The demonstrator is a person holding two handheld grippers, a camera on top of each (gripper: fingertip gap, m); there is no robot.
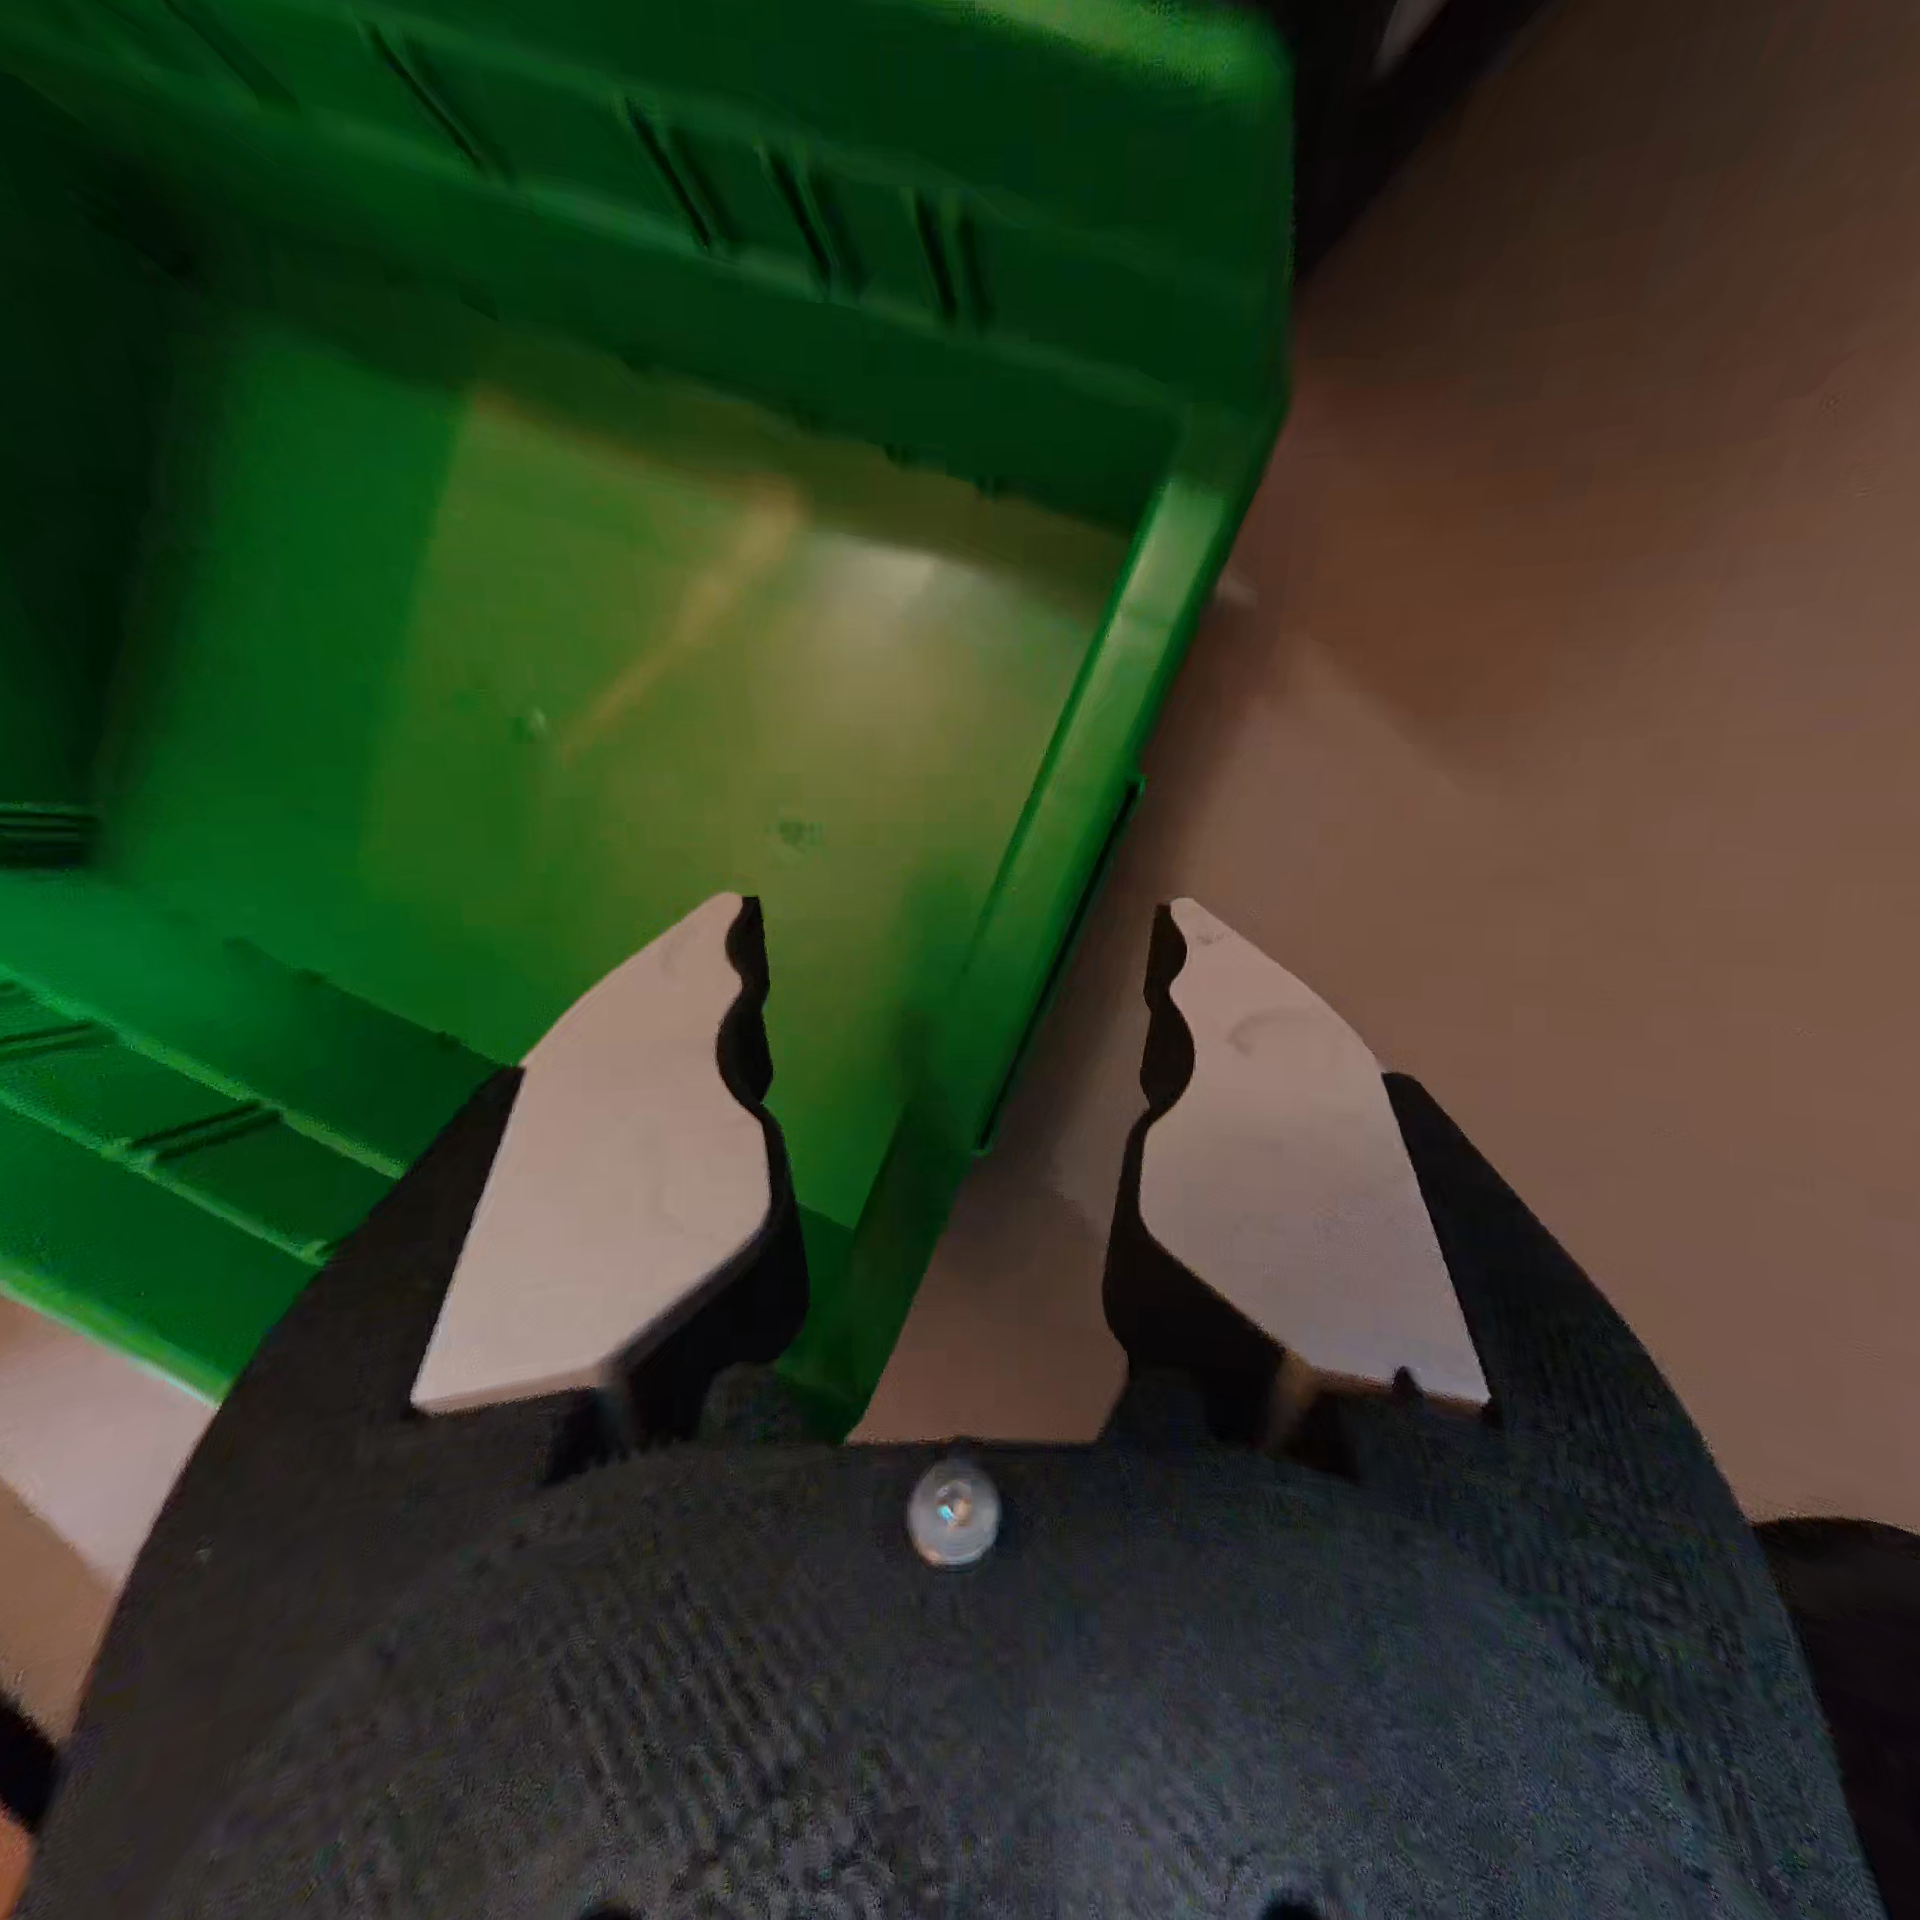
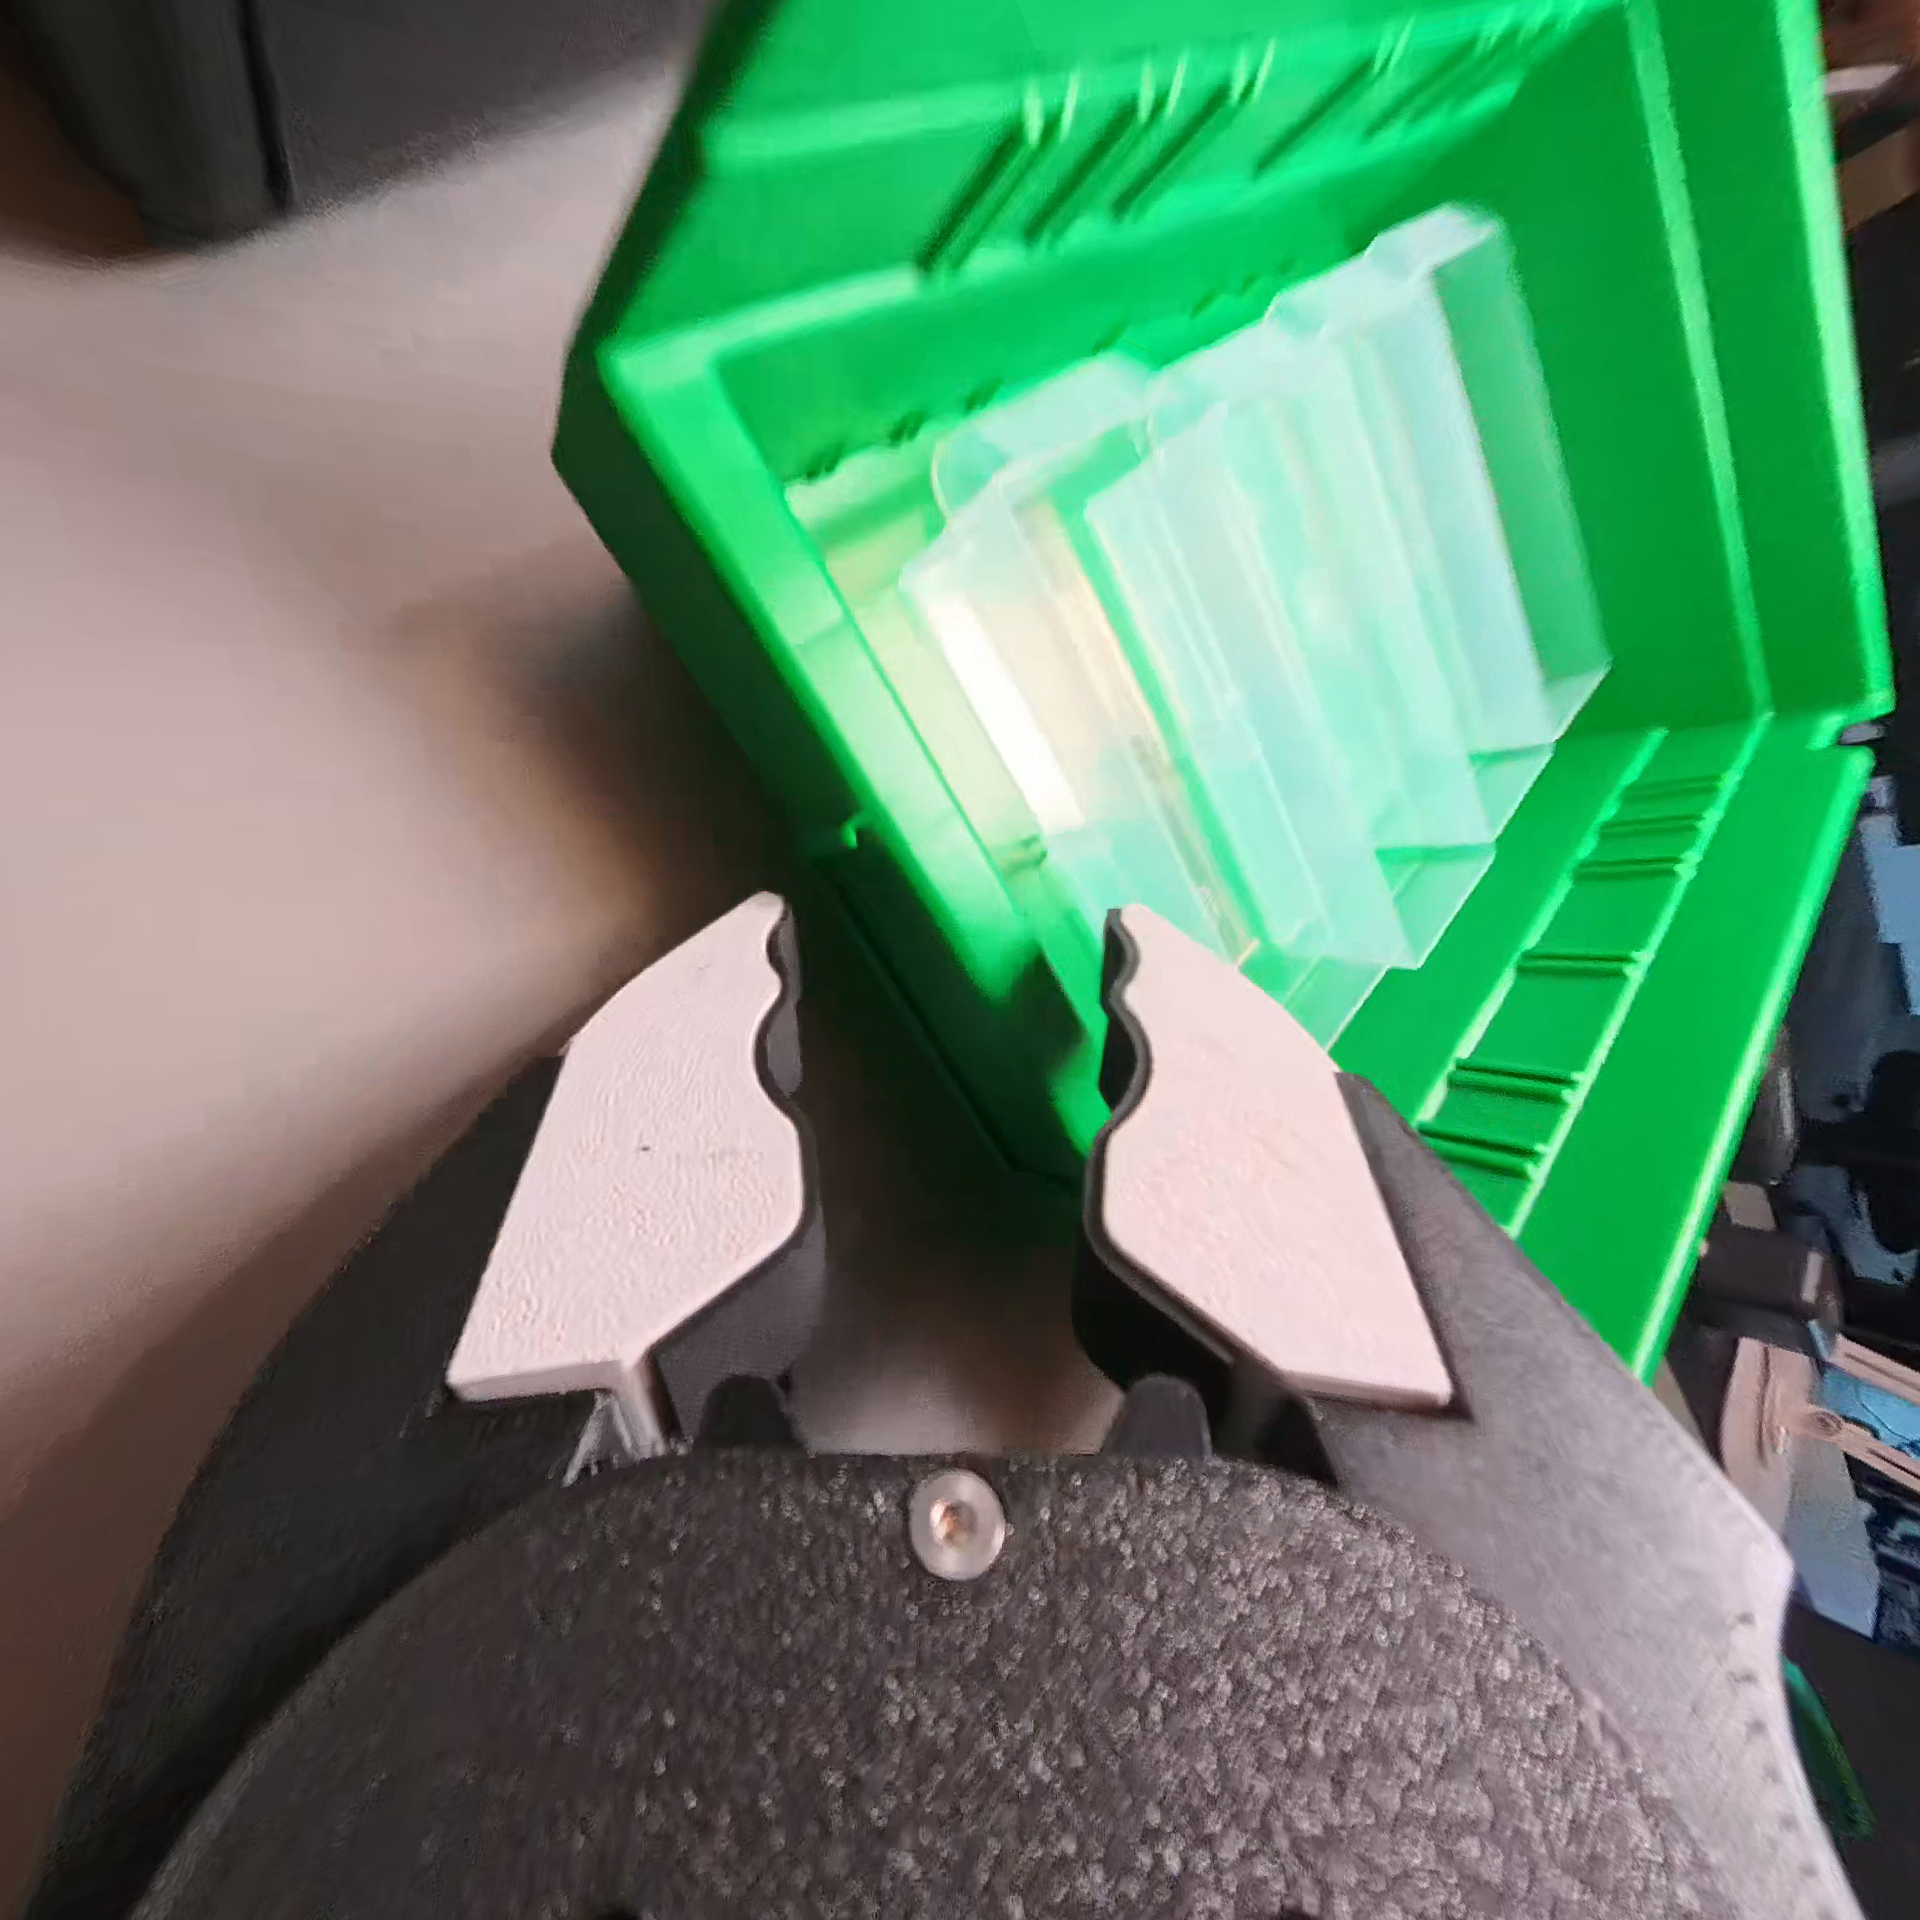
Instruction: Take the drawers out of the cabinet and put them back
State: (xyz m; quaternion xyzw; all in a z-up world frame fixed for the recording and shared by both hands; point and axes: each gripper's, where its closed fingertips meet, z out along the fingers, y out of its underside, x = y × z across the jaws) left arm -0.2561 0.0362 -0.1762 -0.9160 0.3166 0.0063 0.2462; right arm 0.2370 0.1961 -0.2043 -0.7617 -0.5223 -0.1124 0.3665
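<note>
In the left wrist view the green cabinet (image 1: pixel 644 436) fills the upper left of the frame. The compartment that faces the camera looks empty: only its smooth green floor and walls show, with a pale reflection on them. The left tongs (image 1: pixel 956 935) stand wide apart at the lower centre and hold nothing. The cabinet's right wall runs between the two fingers, but whether they touch it cannot be told. The beige worktop (image 1: pixel 1558 727) takes the right side of the frame.

In the right wrist view the same cabinet (image 2: pixel 1714 520) is in the upper right, seen at a slant and blurred. Clear plastic drawers (image 2: pixel 1299 623) sit in its openings; they seem to stand out of the front by different amounts, like steps, but the blur does not allow a count. The right tongs (image 2: pixel 951 925) are also open and empty, near the lower left corner of the cabinet. The worktop (image 2: pixel 312 675) lies on the left.

As a judgement, the task is somewhere in the middle. At least one compartment appears to be without its drawer, while other drawers are in the cabinet, perhaps not fully pushed in. No removed drawer is visible on the worktop in either view. Whether the work is now at the removing or the returning stage cannot be decided from these pictures.
</note>
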